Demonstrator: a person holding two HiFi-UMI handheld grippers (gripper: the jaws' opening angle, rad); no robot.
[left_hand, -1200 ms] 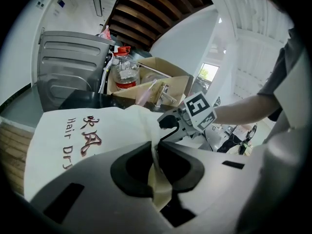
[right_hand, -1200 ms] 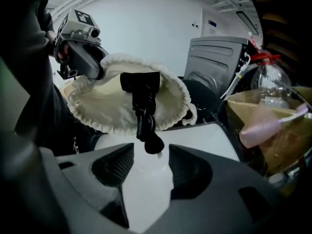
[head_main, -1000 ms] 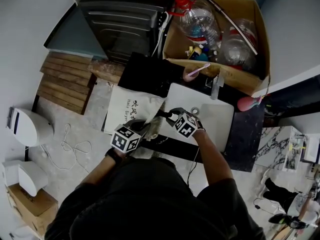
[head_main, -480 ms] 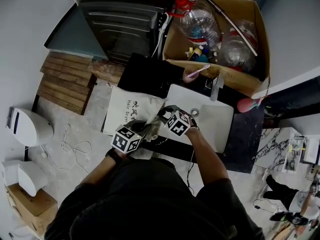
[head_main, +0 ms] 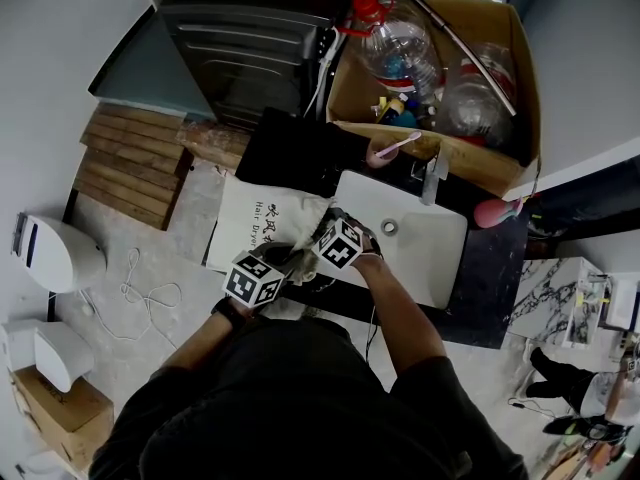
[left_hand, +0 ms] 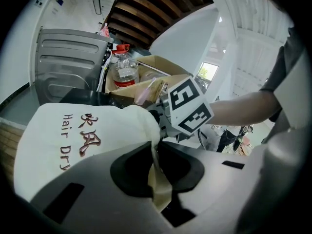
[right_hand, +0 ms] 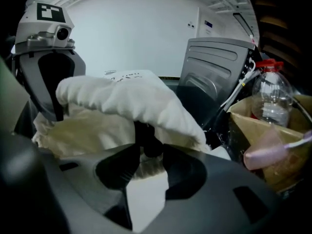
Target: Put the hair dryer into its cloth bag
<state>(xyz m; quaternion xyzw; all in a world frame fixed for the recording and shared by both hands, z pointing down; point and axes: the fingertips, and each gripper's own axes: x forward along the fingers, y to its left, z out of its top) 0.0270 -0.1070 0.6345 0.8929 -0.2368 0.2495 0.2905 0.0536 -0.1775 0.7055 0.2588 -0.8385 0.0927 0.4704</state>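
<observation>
Down at the dark bench (head_main: 492,268), all the action sits just left of the white rectangular sink basin (head_main: 425,253). The cream cloth bag (head_main: 255,218), brown "Hair Dryer" lettering on top, lies flat off the basin's left side, with its bunched open end the part nearest the basin's left edge. Both hands meet right at that opening.

Look at the left tongs (left_hand: 155,149): the pads are all but together, pinching a fold of the bag's rim, with cloth caught tight in the bite. Across from them the right tongs (right_hand: 147,151) stand part-way apart and are clamped on a dark stub of the black hair dryer (right_hand: 145,134). That stub pokes out from under the bag's raised upper lip. The rest of the dryer is covered by the cloth, which bulges over it beside the basin's left edge.

Beyond the basin's far edge stands a brown cardboard box (head_main: 500,158) holding clear plastic bottles (head_main: 400,48). Off the basin's far left corner sits a grey ribbed metal appliance (head_main: 245,53).
</observation>
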